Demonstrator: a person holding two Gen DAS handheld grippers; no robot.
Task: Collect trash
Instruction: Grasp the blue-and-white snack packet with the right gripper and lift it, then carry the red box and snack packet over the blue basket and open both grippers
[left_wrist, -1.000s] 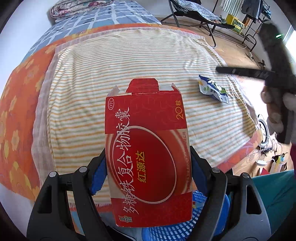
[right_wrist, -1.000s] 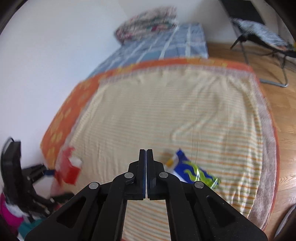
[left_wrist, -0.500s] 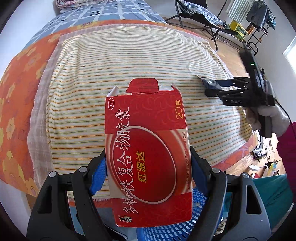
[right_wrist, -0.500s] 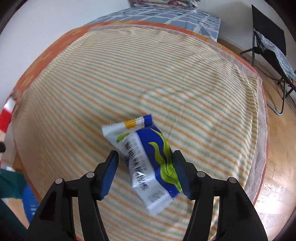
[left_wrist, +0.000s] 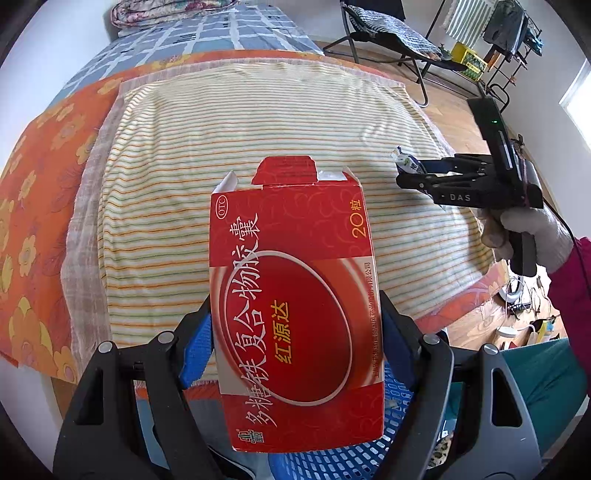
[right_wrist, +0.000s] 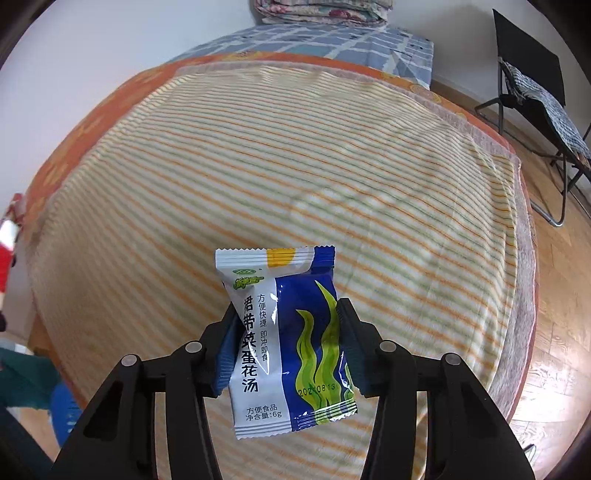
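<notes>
My left gripper (left_wrist: 295, 328) is shut on a red medicine box (left_wrist: 295, 306) with Chinese lettering, its top flaps open, held above a blue plastic basket (left_wrist: 397, 402). My right gripper (right_wrist: 284, 328) is shut on a blue and white soup packet (right_wrist: 288, 339) and holds it upright above the striped blanket (right_wrist: 295, 155). In the left wrist view the right gripper (left_wrist: 410, 175) hangs over the blanket's right side with the packet (left_wrist: 404, 162) at its tips. The red box shows at the left edge of the right wrist view (right_wrist: 7, 251).
The striped blanket (left_wrist: 240, 147) lies on a bed with an orange flowered sheet (left_wrist: 33, 206) and a blue checked cover (left_wrist: 207, 33). A folding chair (right_wrist: 532, 85) stands on the wooden floor right of the bed. Clutter lies on the floor at right (left_wrist: 524, 306).
My right gripper dropped to the packet, closed on it and lifted it off the blanket. My left gripper kept hold of the red box and barely moved.
</notes>
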